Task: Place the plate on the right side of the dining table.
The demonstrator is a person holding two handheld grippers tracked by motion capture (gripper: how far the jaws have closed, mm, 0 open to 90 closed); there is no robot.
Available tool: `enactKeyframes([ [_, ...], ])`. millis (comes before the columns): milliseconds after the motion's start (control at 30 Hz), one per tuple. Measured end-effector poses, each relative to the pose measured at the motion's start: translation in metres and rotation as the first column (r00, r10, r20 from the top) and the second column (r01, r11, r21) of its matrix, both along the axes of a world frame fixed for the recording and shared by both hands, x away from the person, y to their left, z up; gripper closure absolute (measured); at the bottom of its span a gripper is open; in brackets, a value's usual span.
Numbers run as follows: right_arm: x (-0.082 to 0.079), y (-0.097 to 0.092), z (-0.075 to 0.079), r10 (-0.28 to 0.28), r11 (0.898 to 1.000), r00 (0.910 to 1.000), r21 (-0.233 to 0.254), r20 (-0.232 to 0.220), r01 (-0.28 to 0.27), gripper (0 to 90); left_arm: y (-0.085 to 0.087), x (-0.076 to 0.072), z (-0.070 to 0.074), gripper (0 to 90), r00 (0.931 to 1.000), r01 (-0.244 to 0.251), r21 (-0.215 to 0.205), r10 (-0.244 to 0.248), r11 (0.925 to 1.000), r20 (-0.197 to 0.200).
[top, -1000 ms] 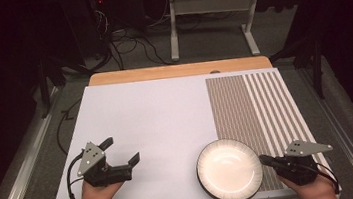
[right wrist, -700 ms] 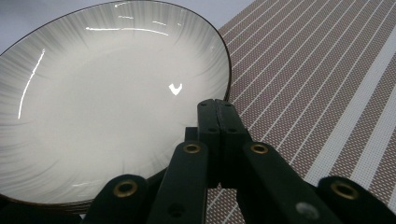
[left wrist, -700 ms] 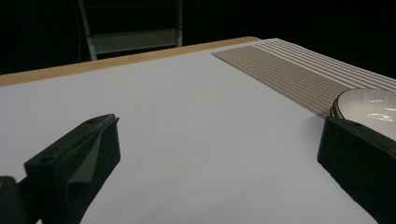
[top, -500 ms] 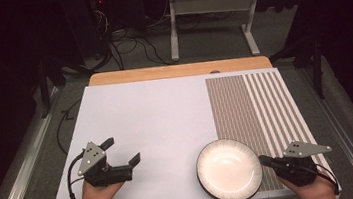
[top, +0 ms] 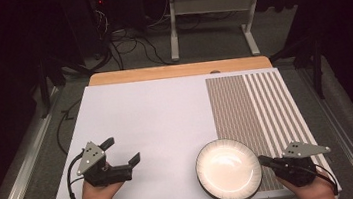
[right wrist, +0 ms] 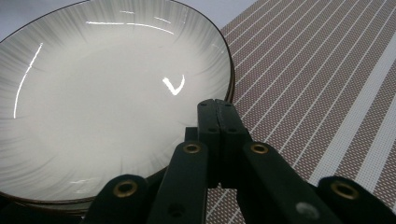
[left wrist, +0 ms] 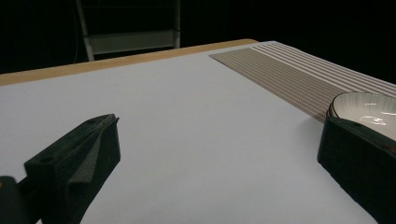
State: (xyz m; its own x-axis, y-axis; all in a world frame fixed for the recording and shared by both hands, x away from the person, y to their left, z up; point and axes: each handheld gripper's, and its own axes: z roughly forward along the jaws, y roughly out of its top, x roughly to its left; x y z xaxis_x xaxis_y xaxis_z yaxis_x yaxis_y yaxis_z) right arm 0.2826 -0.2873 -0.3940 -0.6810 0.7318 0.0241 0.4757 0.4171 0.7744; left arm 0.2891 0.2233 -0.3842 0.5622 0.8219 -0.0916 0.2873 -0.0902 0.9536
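In the high view, the plate lies at the table's near edge, partly on the striped mat. The right gripper is seen closed at its rim; whether the rim is pinched cannot be told. The left gripper gapes empty. Nothing has moved since earlier. In the left gripper view, the plate is cut off. In the right gripper view, the jaws are pressed together over the plate.

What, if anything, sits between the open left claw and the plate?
Nothing visible does. Between the left claw and the plate lies only bare white mat. The shut right claw sits at the plate's far rim, on the other side, not in the path.
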Motion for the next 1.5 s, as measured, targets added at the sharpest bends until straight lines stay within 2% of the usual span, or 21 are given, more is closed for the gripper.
enactKeyframes([
  [967,-0.001,0.001,0.0,0.003,1.0,1.0,-0.011,0.006,-0.003,90.0,-0.001,0.001,0.0,0.0,0.9999,0.011,-0.003,-0.011,0.9999,-0.004],
  [1033,-0.002,0.005,0.0,0.022,1.0,0.9998,-0.014,0.001,-0.022,90.0,-0.001,0.001,-0.001,0.0,0.9999,0.011,-0.005,-0.011,0.9999,-0.004],
  [1100,-0.002,0.011,-0.001,0.039,0.999,0.9992,-0.039,0.005,-0.038,90.0,-0.001,0.001,-0.001,0.0,0.9999,0.015,-0.003,-0.015,0.9999,-0.006],
  [1500,-0.004,0.021,-0.003,0.075,0.996,0.9971,-0.046,-0.008,-0.075,90.0,-0.002,0.001,-0.002,0.0,0.9998,0.017,-0.001,-0.017,0.9998,-0.011],
])
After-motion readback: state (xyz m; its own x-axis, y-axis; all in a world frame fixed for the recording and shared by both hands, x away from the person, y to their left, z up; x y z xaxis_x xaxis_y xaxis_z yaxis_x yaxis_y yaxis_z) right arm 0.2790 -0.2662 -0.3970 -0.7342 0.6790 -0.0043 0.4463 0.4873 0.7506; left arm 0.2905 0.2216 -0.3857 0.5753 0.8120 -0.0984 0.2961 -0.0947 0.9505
